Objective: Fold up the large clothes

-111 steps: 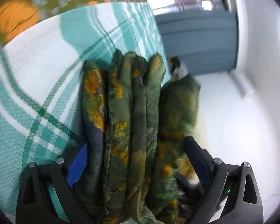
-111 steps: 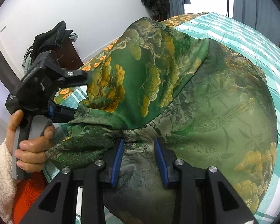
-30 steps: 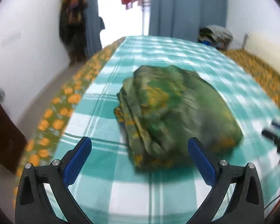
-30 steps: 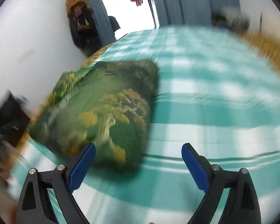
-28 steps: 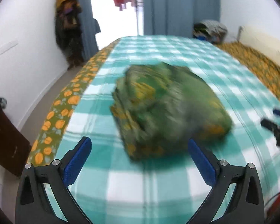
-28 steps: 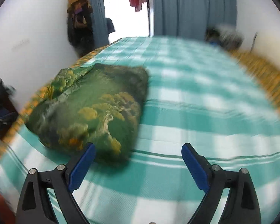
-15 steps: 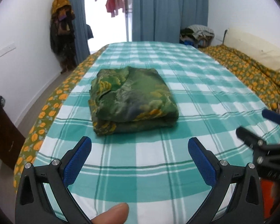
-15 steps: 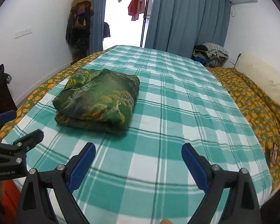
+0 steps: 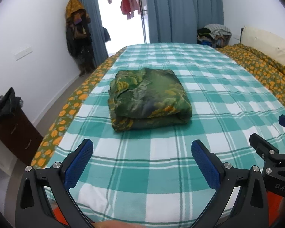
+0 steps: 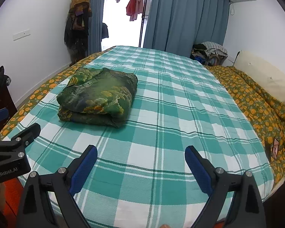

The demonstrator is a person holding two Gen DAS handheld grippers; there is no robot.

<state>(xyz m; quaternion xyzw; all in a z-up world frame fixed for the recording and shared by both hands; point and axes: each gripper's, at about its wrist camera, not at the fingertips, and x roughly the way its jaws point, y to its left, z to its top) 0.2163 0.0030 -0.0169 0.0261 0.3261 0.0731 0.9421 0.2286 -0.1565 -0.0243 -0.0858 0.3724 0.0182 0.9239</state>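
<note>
Both claws are sitting wide apart and gripping nothing: left claw (image 9: 142, 161), right claw (image 10: 140, 163). Each is hanging over the near edge of the bed (image 9: 161, 171), well apart from the garment, pointing along the mattress. My read: they are being held back and spread because nothing is left to pinch, so the fold looks done or close to it.

The right claw is also showing at the right edge of the left wrist view, and the left one at the left edge of the right wrist view, so the two are sitting side by side, neither reaching in.

The green garment (image 9: 148, 98) is lying on the teal checked sheet (image 10: 171, 114), toward the bed's left side near the orange-print border (image 9: 66, 110), roughly mid-length. It is sitting as a compact, thick rectangular bundle, several layers deep, with a rounded fold along the near edge and stacked edges showing at the near-left corner. The fabric is showing a glossy sheen, dark green with yellow-orange foliage print. The top layer is lying fairly smooth; a flap at the far-left corner is sitting slightly raised, so the pile could be loosening there.
</note>
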